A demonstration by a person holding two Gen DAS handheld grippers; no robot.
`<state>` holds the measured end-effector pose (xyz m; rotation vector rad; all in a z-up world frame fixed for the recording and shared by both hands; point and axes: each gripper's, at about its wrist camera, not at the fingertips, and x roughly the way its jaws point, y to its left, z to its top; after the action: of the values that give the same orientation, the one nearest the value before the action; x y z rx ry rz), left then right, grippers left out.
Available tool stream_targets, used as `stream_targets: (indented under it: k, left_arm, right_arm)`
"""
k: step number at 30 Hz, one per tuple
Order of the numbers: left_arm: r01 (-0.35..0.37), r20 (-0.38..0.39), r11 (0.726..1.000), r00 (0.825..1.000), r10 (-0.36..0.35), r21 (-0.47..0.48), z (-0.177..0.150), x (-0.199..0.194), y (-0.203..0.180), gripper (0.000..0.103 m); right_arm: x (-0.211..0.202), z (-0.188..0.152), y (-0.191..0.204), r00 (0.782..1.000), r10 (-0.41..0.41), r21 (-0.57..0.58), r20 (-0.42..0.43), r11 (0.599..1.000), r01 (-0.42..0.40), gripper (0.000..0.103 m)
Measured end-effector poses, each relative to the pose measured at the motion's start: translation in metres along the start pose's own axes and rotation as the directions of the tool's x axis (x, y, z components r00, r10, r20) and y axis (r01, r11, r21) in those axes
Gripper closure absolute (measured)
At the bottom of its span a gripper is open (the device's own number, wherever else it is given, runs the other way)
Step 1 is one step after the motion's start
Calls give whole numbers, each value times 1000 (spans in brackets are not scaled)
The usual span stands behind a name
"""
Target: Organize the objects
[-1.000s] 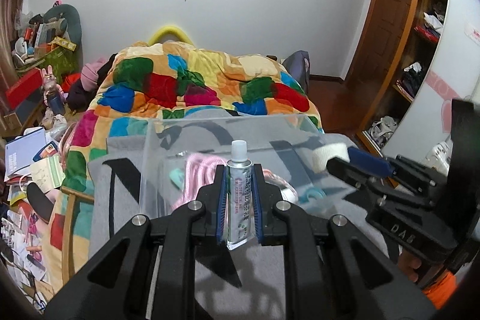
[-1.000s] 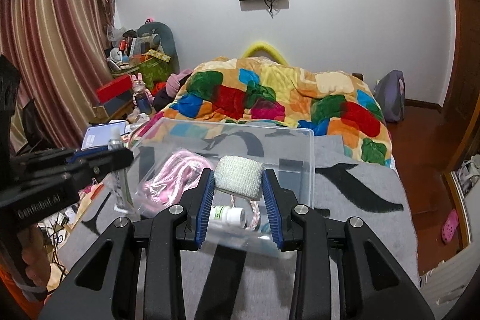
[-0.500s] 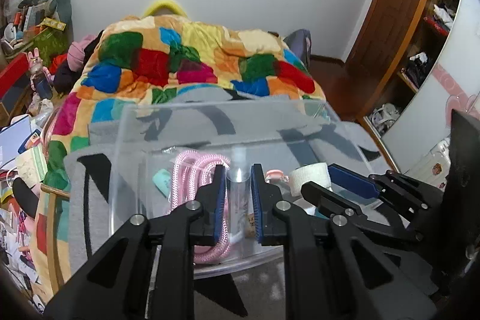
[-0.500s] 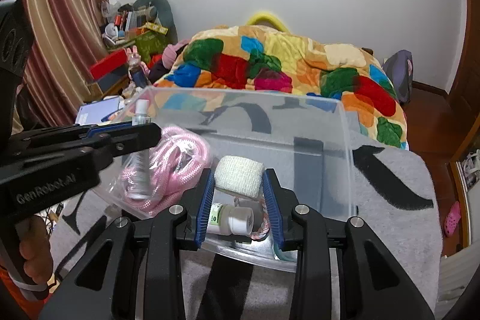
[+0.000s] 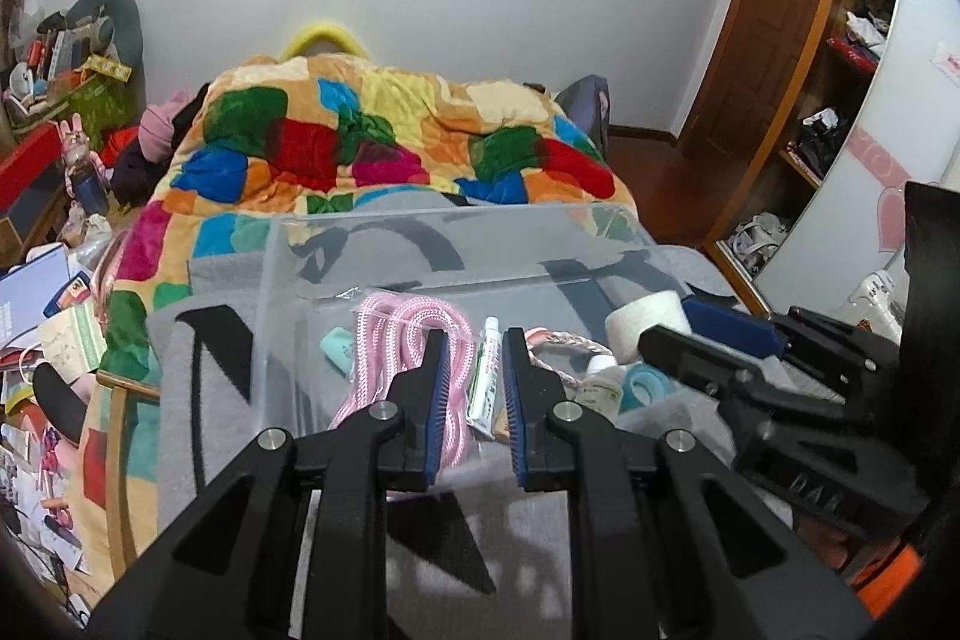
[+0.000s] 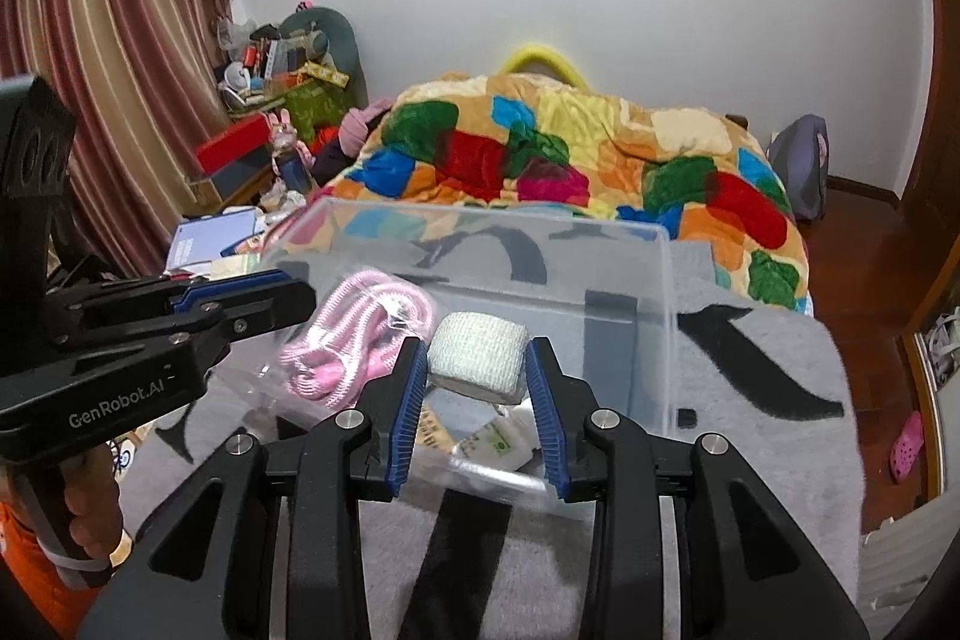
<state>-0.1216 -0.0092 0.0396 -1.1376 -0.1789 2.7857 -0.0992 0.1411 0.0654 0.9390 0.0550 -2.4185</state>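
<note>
Now your left gripper (image 5: pixel 475 388) stands with its fingers spread — the small tube (image 5: pixel 485 376) lies loose between them inside the clear bin (image 5: pixel 456 220), beside the pink rope (image 5: pixel 414 340). Your right gripper (image 6: pixel 477 376) clamps the white bandage roll (image 6: pixel 478 355) over that bin.

Pink-and-white rope (image 5: pixel 414 340), white bandage roll (image 6: pixel 480 357), clear bin (image 6: pixel 654 292), grey black-patterned blanket (image 6: pixel 780 400), multicoloured patchwork quilt (image 5: pixel 384 142).
</note>
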Motion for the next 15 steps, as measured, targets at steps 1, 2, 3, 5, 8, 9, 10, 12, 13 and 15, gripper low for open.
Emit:
stream_targets:
  k: [1, 2, 3, 5, 8, 9, 10, 12, 13, 15]
  left_arm:
    - [-1, 11, 1000, 1000, 1, 4, -2, -5, -1, 80]
    - [-2, 23, 1000, 1000, 2, 8, -4, -11, -1, 73]
    - [-4, 34, 1000, 999, 3, 11, -6, -16, -1, 70]
    - [-18, 62, 1000, 998, 17, 20, -12, -27, -3, 58]
    - [-39, 105, 999, 994, 35, 33, -19, -40, -5, 44]
    - [-46, 118, 998, 992, 42, 35, -22, -44, -5, 41]
    - [-55, 133, 998, 990, 49, 37, -26, -49, -5, 37]
    - [-57, 148, 998, 988, 51, 38, -32, -54, -5, 30]
    - [-56, 153, 998, 987, 50, 38, -35, -56, -5, 26]
    - [-57, 159, 998, 986, 50, 39, -42, -58, -5, 21]
  right_arm:
    - [-4, 0, 1, 1000, 3, 0, 7, 1000, -3, 70]
    - [-10, -1, 1, 1000, 5, -1, 18, 1000, -5, 66]
    - [-14, -2, 3, 1000, 6, -3, 26, 1000, -6, 64]
    - [-24, -4, 6, 999, 0, -12, 50, 1000, 1, 57]
    - [-34, -9, 10, 997, -13, -28, 74, 999, 15, 48]
    - [-37, -11, 11, 997, -16, -33, 78, 999, 18, 47]
    - [-40, -14, 12, 997, -19, -36, 80, 999, 22, 44]
    - [-45, -19, 13, 996, -24, -38, 87, 999, 27, 36]
    - [-47, -21, 13, 995, -28, -39, 93, 999, 32, 34]
    - [-52, -27, 14, 995, -35, -45, 97, 998, 40, 32]
